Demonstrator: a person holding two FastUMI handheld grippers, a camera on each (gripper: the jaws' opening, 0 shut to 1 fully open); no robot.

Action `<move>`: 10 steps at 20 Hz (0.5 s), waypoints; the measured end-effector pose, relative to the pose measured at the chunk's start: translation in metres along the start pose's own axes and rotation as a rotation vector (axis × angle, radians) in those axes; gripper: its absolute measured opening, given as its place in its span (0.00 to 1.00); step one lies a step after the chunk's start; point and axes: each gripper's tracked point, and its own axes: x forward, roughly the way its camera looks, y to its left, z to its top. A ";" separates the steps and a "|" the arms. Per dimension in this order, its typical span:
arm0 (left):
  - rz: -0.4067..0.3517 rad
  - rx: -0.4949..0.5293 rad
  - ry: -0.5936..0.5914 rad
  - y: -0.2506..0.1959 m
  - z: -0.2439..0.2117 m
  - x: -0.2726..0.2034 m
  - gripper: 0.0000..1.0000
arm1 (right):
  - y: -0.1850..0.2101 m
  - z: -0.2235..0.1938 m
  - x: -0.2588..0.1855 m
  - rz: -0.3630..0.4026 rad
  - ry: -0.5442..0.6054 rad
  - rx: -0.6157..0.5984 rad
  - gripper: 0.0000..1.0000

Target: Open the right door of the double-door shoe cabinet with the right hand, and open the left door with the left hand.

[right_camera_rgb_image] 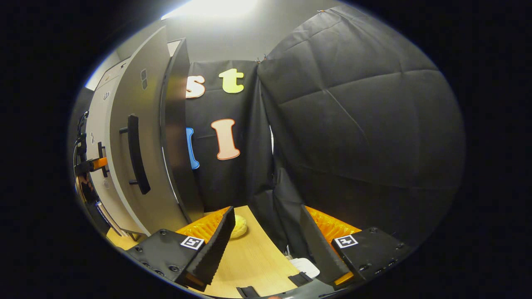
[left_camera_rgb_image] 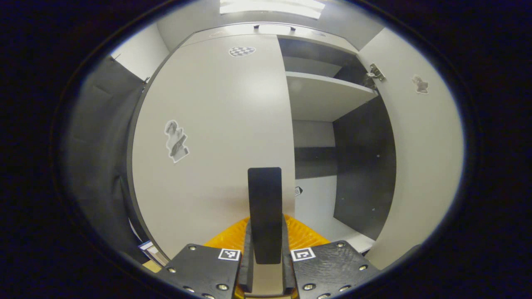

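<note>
The white shoe cabinet's left door (left_camera_rgb_image: 216,124) stands closed or nearly so. Its dark vertical handle (left_camera_rgb_image: 264,195) runs up between my left gripper's fingers. My left gripper (left_camera_rgb_image: 266,245) is shut on that handle, one finger on each side. The right door (left_camera_rgb_image: 424,158) is swung wide open, showing shelves (left_camera_rgb_image: 324,97) and a dark inner wall. In the right gripper view the open right door (right_camera_rgb_image: 124,104) is seen from outside with its black handle (right_camera_rgb_image: 135,153). My right gripper (right_camera_rgb_image: 268,249) is open, holds nothing, and sits well right of that door. The left gripper (right_camera_rgb_image: 89,164) appears far left at the cabinet front.
A wooden surface (right_camera_rgb_image: 253,261) lies under the right gripper, with a small pale yellow object (right_camera_rgb_image: 240,226) and a white item (right_camera_rgb_image: 305,265) on it. Black cloth walls (right_camera_rgb_image: 353,124) close in the right side and stand left of the cabinet (left_camera_rgb_image: 104,145).
</note>
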 end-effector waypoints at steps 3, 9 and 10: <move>0.001 -0.004 0.006 0.001 -0.002 -0.003 0.22 | -0.005 0.001 -0.001 0.012 0.000 0.005 0.98; 0.021 -0.014 0.051 0.003 -0.005 -0.017 0.15 | -0.011 0.017 0.001 0.026 -0.032 -0.001 0.98; 0.016 -0.026 0.050 0.003 -0.004 -0.021 0.15 | -0.012 0.020 0.001 0.026 -0.038 -0.005 0.98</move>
